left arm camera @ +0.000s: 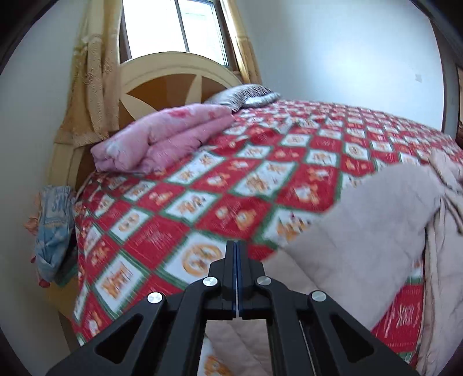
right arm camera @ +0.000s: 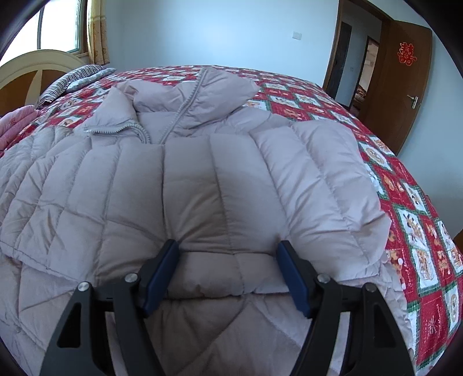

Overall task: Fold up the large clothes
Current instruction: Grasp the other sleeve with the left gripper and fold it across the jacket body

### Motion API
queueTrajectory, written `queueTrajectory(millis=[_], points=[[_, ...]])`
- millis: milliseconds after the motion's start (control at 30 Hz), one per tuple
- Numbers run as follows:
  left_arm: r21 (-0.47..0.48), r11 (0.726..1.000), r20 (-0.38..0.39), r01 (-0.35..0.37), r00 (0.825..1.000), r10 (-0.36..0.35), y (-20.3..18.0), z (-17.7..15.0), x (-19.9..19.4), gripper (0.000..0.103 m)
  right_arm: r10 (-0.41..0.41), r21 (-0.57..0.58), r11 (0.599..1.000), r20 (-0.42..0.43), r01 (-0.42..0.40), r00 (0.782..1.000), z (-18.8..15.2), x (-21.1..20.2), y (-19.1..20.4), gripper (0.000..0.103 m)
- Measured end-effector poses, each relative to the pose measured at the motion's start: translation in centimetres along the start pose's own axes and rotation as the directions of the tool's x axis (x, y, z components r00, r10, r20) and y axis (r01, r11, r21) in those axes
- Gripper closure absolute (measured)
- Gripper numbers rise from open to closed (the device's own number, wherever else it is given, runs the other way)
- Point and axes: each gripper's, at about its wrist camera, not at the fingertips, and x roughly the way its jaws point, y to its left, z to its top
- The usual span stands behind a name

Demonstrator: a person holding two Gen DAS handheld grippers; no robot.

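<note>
On bedspread (right arm camera: 416, 202) — jacket (right arm camera: 202, 179) spread, right gripper (right arm camera: 228, 272) fingers wide, left gripper (left arm camera: 236, 274) fingers pressed together.

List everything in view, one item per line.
jacket: 1, pale pink-beige, spread on bed
bedspread: 1, red-white check, covers bed
quilt: 1, pink, folded by headboard
pillow: 1, striped grey, bed head
headboard: 1, cream-brown, under window
curtains: yellow, beside window
window: 1, above headboard
clothes: blue bundle, beside bed
door: 1, brown, open, red emblem
left gripper: shut, over bedspread
right gripper: open, straddling a jacket fold
</note>
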Motion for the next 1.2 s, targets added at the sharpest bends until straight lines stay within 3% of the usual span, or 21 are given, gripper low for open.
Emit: queueTrajectory(millis=[100, 200, 400, 500, 567, 700, 867, 900, 967, 1033, 1067, 1100, 1133, 1167, 1200], points=[[-0.019, 0.999, -0.009, 0.029, 1.0, -0.029, 1.3, 0.5, -0.1, 0.103, 0.021, 0.005, 1.0, 0.008, -0.021, 1.0, -0.7, -0.7, -0.3, 0.029], [-0.069, 0.99, -0.075, 0.12, 0.989, -0.125, 2.1, -0.6, 0.4, 0.101, 0.021, -0.004, 1.0, 0.003, -0.021, 1.0, -1.0, -0.5, 0.0, 0.027], [-0.17, 0.978, -0.146, 0.118, 0.979, -0.144, 2.6, -3.9, 1.5, 0.101, 0.013, -0.015, 1.0, -0.007, -0.013, 1.0, -1.1, 0.0, 0.3, 0.026], [-0.14, 0.982, -0.194, 0.127, 0.969, -0.152, 1.4, -5.4, 2.6, 0.1, 0.02, -0.007, 1.0, -0.004, -0.02, 1.0, -1.2, 0.0, 0.1, 0.025], [-0.116, 0.986, -0.223, 0.116, 0.965, -0.139, 0.6, -6.4, 3.7, 0.1, 0.016, -0.01, 1.0, -0.002, -0.016, 1.0, -1.2, 0.0, 0.2, 0.025], [-0.041, 0.997, -0.147, 0.068, 0.986, -0.073, -0.6, -7.7, 3.4, 0.1, 0.016, -0.01, 1.0, 0.001, -0.016, 1.0, -1.3, -0.1, 0.2, 0.025], [0.065, 0.998, -0.105, -0.026, 0.994, 0.032, -2.0, -8.9, 2.6, 0.099, 0.018, -0.008, 1.0, 0.004, -0.018, 1.0, -1.3, -0.1, 0.2, 0.025], [0.048, 0.999, -0.1, -0.019, 0.995, 0.024, -1.7, -8.8, 2.5, 0.099, 0.019, -0.007, 1.0, 0.005, -0.019, 1.0, -1.3, -0.1, 0.1, 0.025], [-0.053, 0.997, -0.102, 0.062, 0.992, -0.068, 0.1, -8.7, 2.7, 0.099, 0.021, -0.006, 1.0, 0.006, -0.021, 1.0, -1.3, -0.1, 0.1, 0.025], [-0.148, 0.972, -0.09, 0.182, 0.976, -0.196, 2.1, -8.2, 2.3, 0.098, 0.025, -0.002, 1.0, 0.008, -0.025, 1.0, -1.3, -0.1, 0.0, 0.025], [-0.216, 0.956, -0.041, 0.196, 0.977, -0.21, 3.3, -8.1, 1.3, 0.098, 0.027, 0.0, 1.0, 0.009, -0.027, 1.0, -1.4, -0.1, -0.1, 0.025], [-0.241, 0.951, 0.007, 0.195, 0.98, -0.199, 4.0, -7.9, 0.2, 0.084, 0.028, 0.0, 1.0, 0.009, -0.028, 1.0, -1.3, -0.1, -0.1, 0.025], [-0.223, 0.956, 0.029, 0.191, 0.981, -0.19, 4.2, -7.5, -0.6, 0.053, 0.028, 0.0, 1.0, 0.009, -0.028, 1.0, -1.3, -0.1, -0.1, 0.025], [-0.212, 0.958, 0.046, 0.195, 0.981, -0.19, 4.3, -7.3, -1.3, 0.034, 0.026, -0.001, 1.0, 0.009, -0.026, 1.0, -1.3, -0.1, -0.1, 0.025], [-0.211, 0.955, 0.057, 0.208, 0.978, -0.2, 4.4, -7.0, -1.7, 0.003, 0.026, -0.001, 1.0, 0.01, -0.026, 1.0, -1.4, -0.1, -0.1, 0.025]])
